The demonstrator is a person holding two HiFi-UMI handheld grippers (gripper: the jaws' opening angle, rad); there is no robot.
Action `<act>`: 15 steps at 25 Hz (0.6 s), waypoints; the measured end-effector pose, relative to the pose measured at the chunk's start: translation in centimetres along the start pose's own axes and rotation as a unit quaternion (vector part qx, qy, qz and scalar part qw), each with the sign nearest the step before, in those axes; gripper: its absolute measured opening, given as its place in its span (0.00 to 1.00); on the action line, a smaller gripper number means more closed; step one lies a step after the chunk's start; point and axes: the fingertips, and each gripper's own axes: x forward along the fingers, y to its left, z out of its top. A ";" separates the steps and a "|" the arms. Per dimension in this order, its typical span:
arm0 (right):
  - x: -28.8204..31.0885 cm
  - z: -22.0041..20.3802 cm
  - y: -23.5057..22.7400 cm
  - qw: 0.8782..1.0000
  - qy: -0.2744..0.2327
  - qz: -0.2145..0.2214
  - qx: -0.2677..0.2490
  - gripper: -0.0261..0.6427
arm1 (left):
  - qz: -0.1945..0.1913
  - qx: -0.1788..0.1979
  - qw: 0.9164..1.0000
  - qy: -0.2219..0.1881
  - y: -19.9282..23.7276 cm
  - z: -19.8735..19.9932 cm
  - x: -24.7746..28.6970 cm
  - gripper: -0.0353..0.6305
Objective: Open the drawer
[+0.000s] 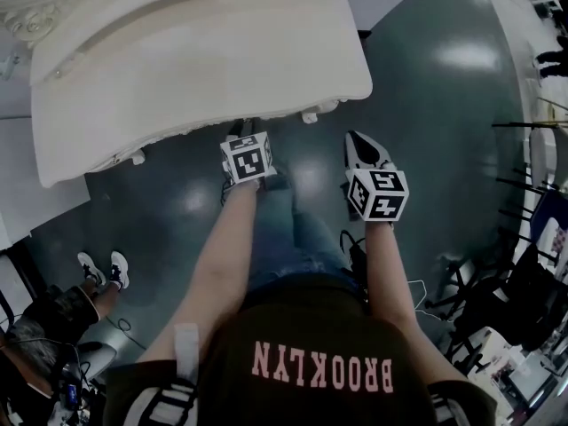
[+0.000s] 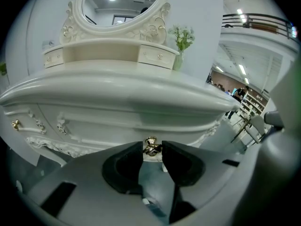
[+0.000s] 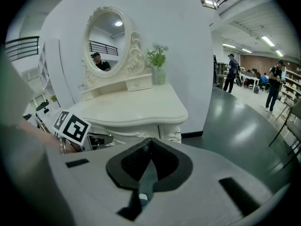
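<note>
The drawer [image 2: 136, 126] is found shut, set in the white front just under the front edge of the counter [image 2: 117, 86], whose back edge carries a mirror [image 2: 120, 4] and a small vase of flowers [image 2: 181, 41]. The drawer's gold knob [image 2: 151, 146] projects from the lower middle of that front, and it is judged to be the only purchase offered for a pull, which is why the left tongs [image 2: 153, 150] are brought in low beneath the overhang and aimed straight at it. In the left gripper view the knob is seen between the two jaw tips, the gap is narrow, and both pads appear to touch the knob's sides, so a grip on the knob is read, though how firm it is cannot be judged. The pull is not yet made: no gap is shown between drawer and frame. The right tongs [image 3: 150, 142] are held out in front of the counter's right front corner, well apart from the drawer; their jaws are seen pressed together with nothing between them, and they are judged to be parked there so that the left hand's path is left free.
</note>
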 end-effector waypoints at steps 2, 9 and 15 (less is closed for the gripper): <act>-0.5 -0.1 0.0 1.000 -0.002 0.004 0.006 0.03 | 0.000 0.000 1.000 -0.002 0.0 0.0 -0.1 0.23; -2.5 -2.0 -0.3 1.000 0.002 0.011 0.015 0.03 | 0.000 0.006 1.000 0.002 -0.8 -1.9 -1.6 0.23; -4.0 -3.2 0.1 1.000 0.003 0.018 0.013 0.03 | -0.001 0.010 1.000 0.011 -1.3 -3.7 -2.9 0.23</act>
